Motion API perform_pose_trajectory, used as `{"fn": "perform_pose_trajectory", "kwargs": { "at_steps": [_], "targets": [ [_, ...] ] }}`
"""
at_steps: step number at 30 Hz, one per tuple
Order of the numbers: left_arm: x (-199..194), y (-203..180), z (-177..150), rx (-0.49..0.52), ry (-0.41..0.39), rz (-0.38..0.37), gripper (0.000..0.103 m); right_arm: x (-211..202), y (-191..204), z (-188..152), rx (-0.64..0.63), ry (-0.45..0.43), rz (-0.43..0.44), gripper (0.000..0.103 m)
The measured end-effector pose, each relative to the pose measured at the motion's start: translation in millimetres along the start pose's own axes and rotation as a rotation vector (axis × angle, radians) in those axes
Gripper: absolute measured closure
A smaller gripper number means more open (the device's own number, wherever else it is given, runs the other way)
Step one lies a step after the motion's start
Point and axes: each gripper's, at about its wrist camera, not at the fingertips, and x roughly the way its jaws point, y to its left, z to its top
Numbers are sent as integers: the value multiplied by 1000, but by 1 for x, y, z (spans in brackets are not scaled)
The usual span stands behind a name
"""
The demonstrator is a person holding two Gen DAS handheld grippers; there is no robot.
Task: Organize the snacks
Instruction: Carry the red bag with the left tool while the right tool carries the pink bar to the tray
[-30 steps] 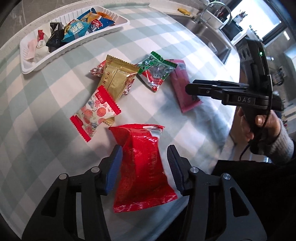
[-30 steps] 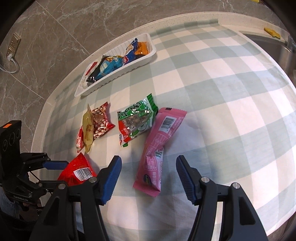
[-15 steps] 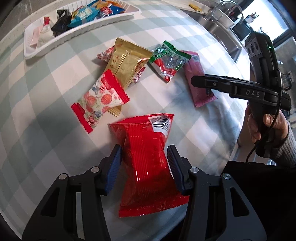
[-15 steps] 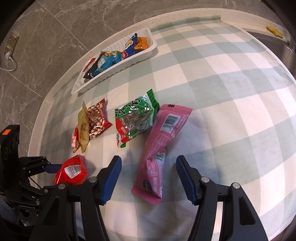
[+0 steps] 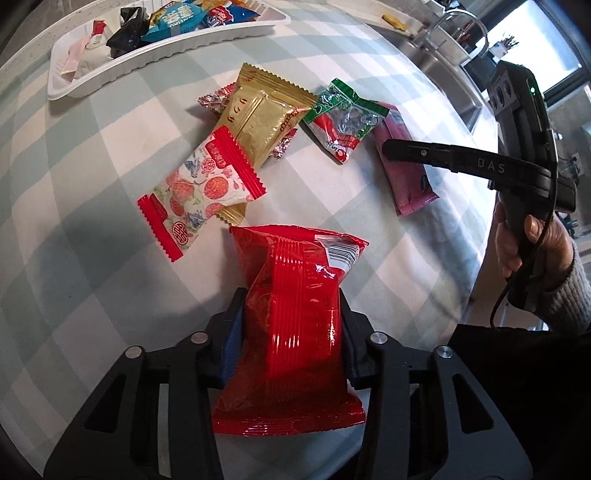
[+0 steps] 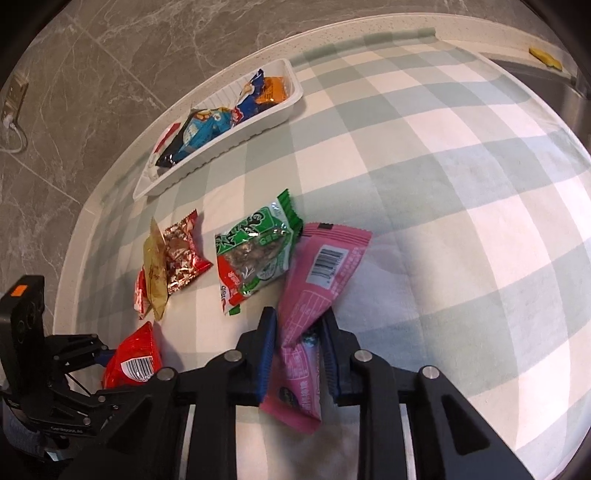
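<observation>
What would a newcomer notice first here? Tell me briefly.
Two claws closing at once: the left claw squeezing a shiny red packet at the table's near edge, the right claw pinching a long pink packet. Beyond, a white tray already holds several snacks.

Checked cloth [image 6: 461, 192] in pale green and white, covering the surface out to its rounded edge. Grey marble-patterned wall [image 6: 110, 48] behind the surface, with a wall socket [image 6: 14, 98] and a white cable [image 6: 13, 142] at far left. Steel sink [image 5: 439, 62] with a curved faucet [image 5: 461, 26] beside a bright window [image 5: 543, 40]. Small yellow object [image 6: 545, 57] on the ledge by the sink.
</observation>
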Motion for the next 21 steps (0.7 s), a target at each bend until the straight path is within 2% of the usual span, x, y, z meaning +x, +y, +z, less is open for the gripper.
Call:
{"fn": "perform_pose_trajectory", "kwargs": {
  "at_steps": [7,21],
  "targets": [
    [-8,6,-2,-25,-25,-42,71,-9,-11,-4,58,4,61,81],
    [-45,9,6,-77,-98,-159,71,-44,-24,-3,159,-33,172,81]
  ]
}}
